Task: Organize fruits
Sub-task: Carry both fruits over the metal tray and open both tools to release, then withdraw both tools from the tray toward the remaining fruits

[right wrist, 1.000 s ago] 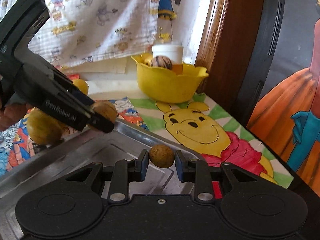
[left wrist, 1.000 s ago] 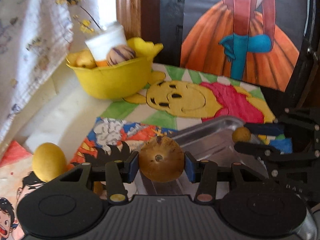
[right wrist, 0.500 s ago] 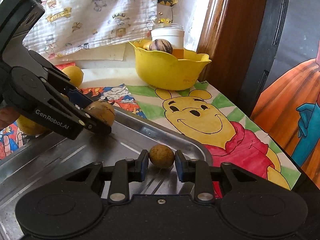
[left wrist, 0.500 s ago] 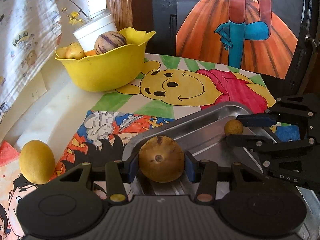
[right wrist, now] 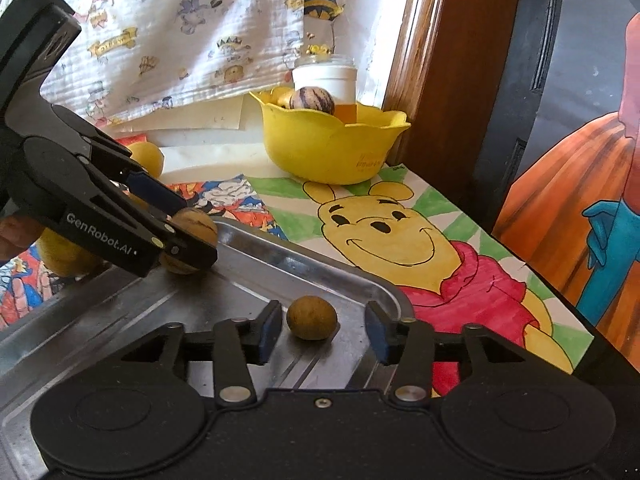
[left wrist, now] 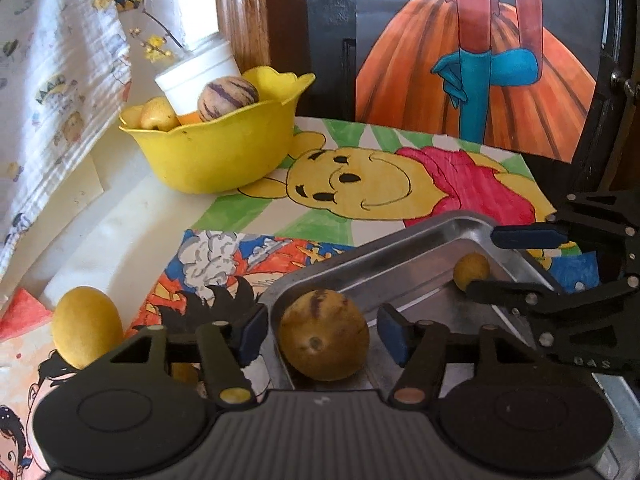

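A metal tray [left wrist: 384,248] [right wrist: 288,256] lies on the drawing-covered table. A large brown-yellow fruit [left wrist: 323,334] [right wrist: 192,240] rests in the tray's corner between the open fingers of my left gripper [left wrist: 320,334], with gaps on both sides. A small round brown fruit [right wrist: 312,317] [left wrist: 472,270] rests on the tray between the open fingers of my right gripper [right wrist: 322,330]. A yellow bowl [left wrist: 212,148] [right wrist: 328,148] at the back holds a striped fruit [left wrist: 228,98], other fruit and a white cup [left wrist: 198,74].
A yellow oval fruit [left wrist: 86,330] [right wrist: 148,158] lies on the table left of the tray. Another yellow fruit [right wrist: 64,256] lies under the left gripper body. A patterned cloth [right wrist: 180,28] hangs behind. A wooden frame and dark door with a painting stand at the right.
Both grippers have opened and let go of their fruits, which now rest on the tray. Both grippers came down lower over the tray.
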`<action>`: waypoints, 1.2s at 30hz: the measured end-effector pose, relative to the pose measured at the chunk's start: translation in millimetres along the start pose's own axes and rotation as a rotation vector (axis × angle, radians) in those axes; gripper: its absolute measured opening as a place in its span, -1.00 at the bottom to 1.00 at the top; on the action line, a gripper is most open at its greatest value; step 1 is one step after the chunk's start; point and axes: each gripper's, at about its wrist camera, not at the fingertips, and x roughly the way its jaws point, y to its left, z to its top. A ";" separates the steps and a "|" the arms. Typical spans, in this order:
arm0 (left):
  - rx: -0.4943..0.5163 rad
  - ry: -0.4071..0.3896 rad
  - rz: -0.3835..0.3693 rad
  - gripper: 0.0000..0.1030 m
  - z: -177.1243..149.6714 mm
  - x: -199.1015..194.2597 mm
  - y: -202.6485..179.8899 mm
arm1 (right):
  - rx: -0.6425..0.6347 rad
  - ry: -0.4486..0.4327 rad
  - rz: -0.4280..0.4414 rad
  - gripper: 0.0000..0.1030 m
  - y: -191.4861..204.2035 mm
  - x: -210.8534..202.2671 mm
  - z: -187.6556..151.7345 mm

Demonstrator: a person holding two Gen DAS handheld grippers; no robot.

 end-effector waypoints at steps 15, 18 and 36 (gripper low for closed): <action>-0.095 -0.139 0.134 0.99 -17.3 -93.3 12.0 | 0.067 -0.168 -0.024 0.99 39.3 -99.8 14.1; -0.110 -0.130 0.151 0.99 -30.7 -112.5 15.5 | 0.075 -0.193 -0.016 0.99 54.4 -119.7 17.8; -0.237 -0.144 0.280 0.99 -164.9 -230.2 68.7 | 0.103 -0.210 0.087 0.99 168.9 -199.1 10.5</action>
